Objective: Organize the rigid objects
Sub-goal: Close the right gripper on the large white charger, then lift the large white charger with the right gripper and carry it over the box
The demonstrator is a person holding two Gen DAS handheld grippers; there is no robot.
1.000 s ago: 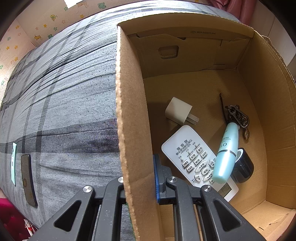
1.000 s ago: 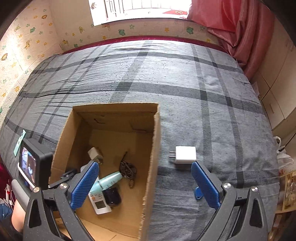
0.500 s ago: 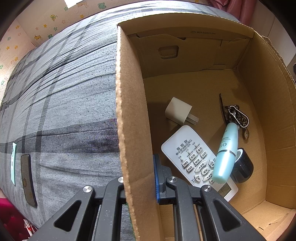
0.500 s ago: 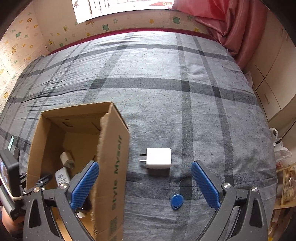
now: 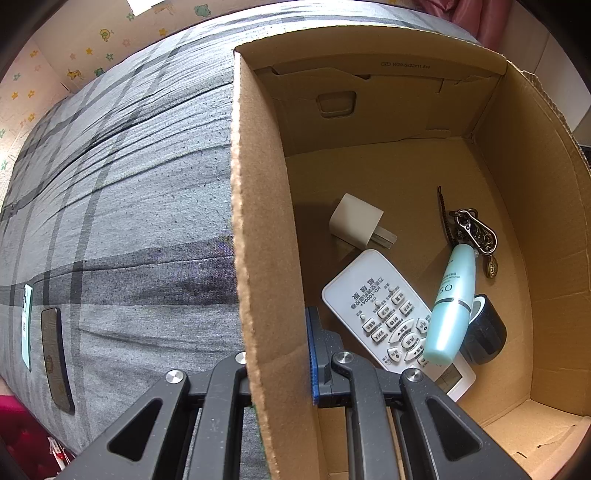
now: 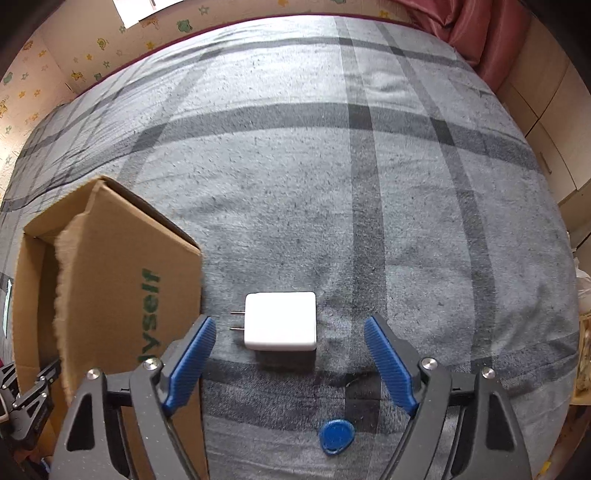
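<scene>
A cardboard box (image 5: 266, 229) stands on the grey plaid bed. My left gripper (image 5: 280, 354) is shut on the box's left wall. Inside lie a small white charger (image 5: 356, 220), a white remote (image 5: 384, 306), a turquoise tube (image 5: 450, 306), a black round jar (image 5: 484, 332) and a metal keychain (image 5: 476, 232). My right gripper (image 6: 290, 332) is open, its fingers either side of a white plug charger (image 6: 282, 320) lying on the bed, its prongs pointing left. A blue key fob (image 6: 336, 435) lies just below it. The box (image 6: 110, 295) shows at left.
A dark phone (image 5: 55, 358) and a green-white card (image 5: 26, 325) lie on the bed left of the box. A pink curtain (image 6: 476, 33) and white cabinets (image 6: 546, 122) stand at the right. The bed's far side is bare cloth.
My right gripper has come down and to the right, away from the box, until its open fingers flank the white plug charger. The left gripper and box have stayed still.
</scene>
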